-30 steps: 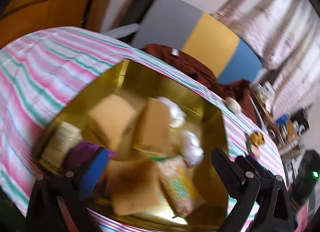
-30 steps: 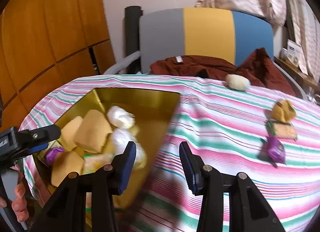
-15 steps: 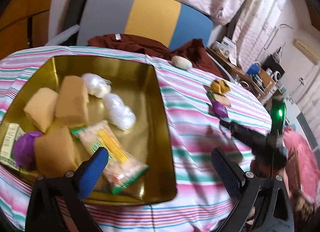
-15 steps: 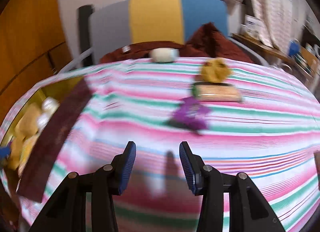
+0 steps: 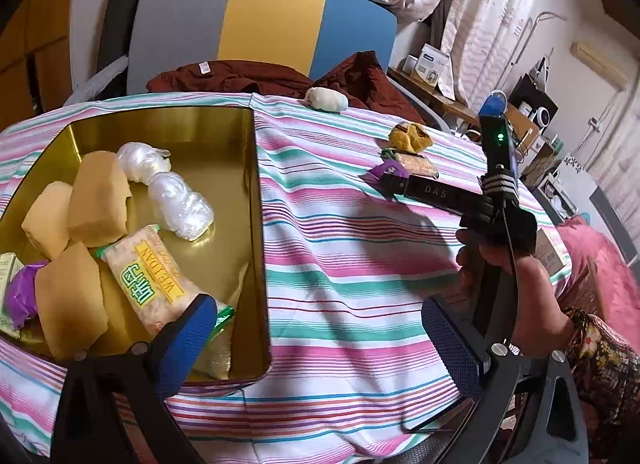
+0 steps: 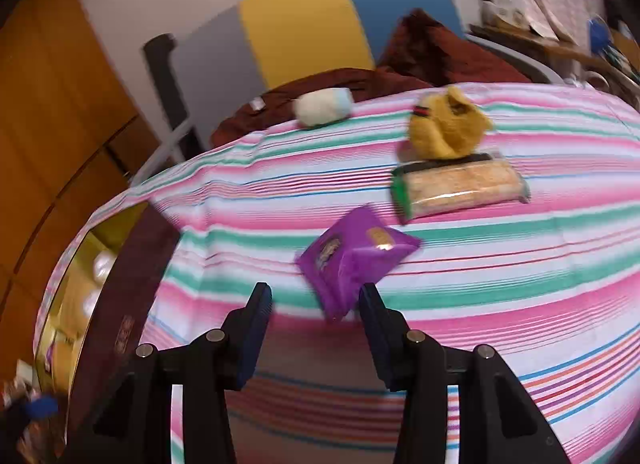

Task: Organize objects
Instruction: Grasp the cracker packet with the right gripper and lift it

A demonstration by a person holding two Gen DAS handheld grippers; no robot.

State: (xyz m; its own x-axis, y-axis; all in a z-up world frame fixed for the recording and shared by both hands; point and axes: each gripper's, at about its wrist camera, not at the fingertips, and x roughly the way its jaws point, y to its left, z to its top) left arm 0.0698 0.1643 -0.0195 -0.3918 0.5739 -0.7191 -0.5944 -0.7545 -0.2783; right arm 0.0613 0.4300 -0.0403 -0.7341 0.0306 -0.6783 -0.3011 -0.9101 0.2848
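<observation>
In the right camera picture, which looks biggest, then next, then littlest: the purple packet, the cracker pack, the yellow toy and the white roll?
1. Cracker pack
2. Purple packet, though it's nearest, which may flatter it
3. Yellow toy
4. White roll, farthest away

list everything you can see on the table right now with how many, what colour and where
gold tin: 1, gold, left on striped tablecloth
yellow blocks: 3, tan, in tin
clear-wrapped bundles: 2, white, in tin
cracker pack: 1, green-edged, in tin
purple packet: 1, purple, on cloth before right tool
second cracker pack: 1, green-edged, behind it
yellow pouch: 1, mustard, behind cracker pack
white roll: 1, far edge
left tool: open, empty, over tin corner
right tool: open, at purple packet
</observation>
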